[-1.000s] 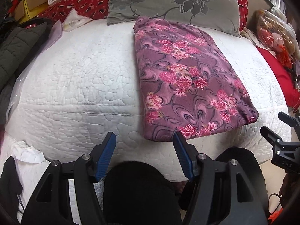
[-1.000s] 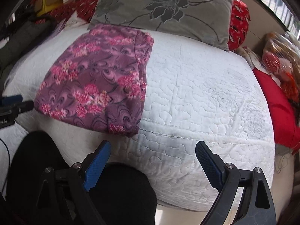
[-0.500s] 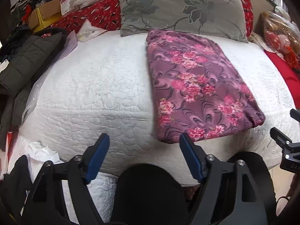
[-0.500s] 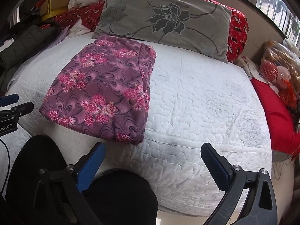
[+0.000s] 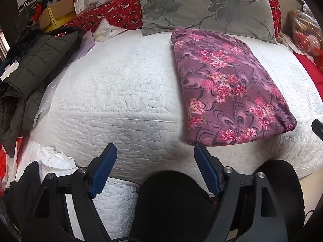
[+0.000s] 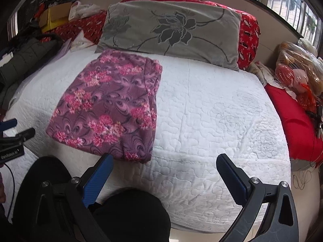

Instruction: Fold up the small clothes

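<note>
Jaws apart, empty; folded garment (image 5: 228,92) ahead, seemingly untouched.

White lettering sits on the left gripper (image 6: 12,139) body at the frame edge, too blurred to read.

A purple fleece garment with pink flower print (image 5: 228,88) (image 6: 110,105) lies folded flat into a long rectangle, ahead and to the right of the left gripper (image 5: 155,155), ahead and left of the right gripper (image 6: 164,161).
</note>
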